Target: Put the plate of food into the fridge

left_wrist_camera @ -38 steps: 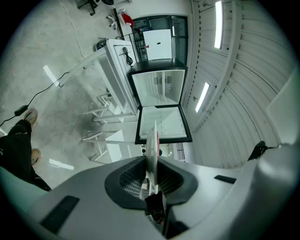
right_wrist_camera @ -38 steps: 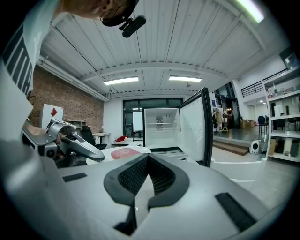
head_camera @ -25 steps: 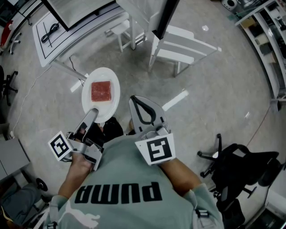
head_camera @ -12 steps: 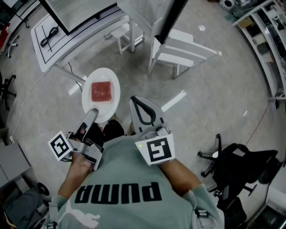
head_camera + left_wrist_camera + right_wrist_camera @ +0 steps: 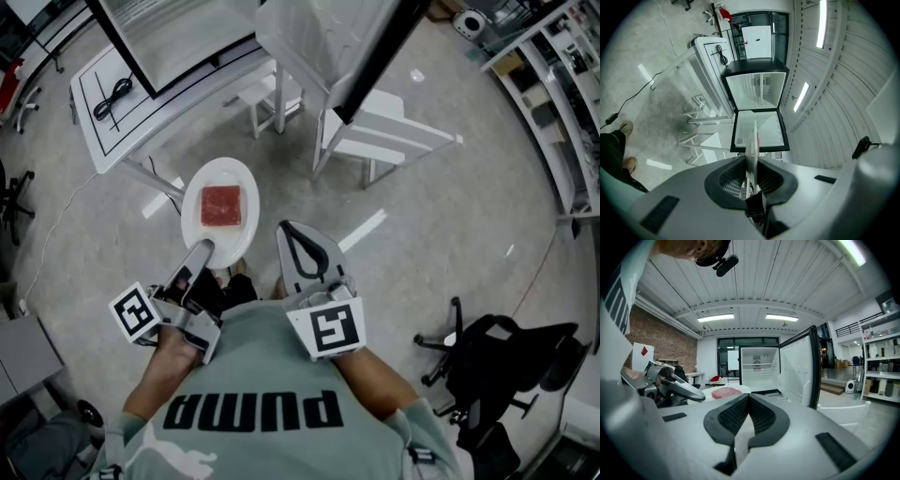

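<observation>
1. White plate [image 5: 219, 217] with the red food [image 5: 221, 205] is gripped at its rim by my left hand-held gripper [image 5: 199, 255].
2. My right hand-held gripper [image 5: 286, 231] is closed and empty.
3. The fridge [image 5: 759, 367] stands open ahead of me; putting the plate inside is not yet done.

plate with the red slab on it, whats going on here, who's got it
A person faces the fridge with a gripper in each hand. The left gripper pinches the rim of the white plate, which carries a red square slab of food. The right gripper is shut and empty beside it. The fridge door is swung open, and the plate is not yet inside.
</observation>
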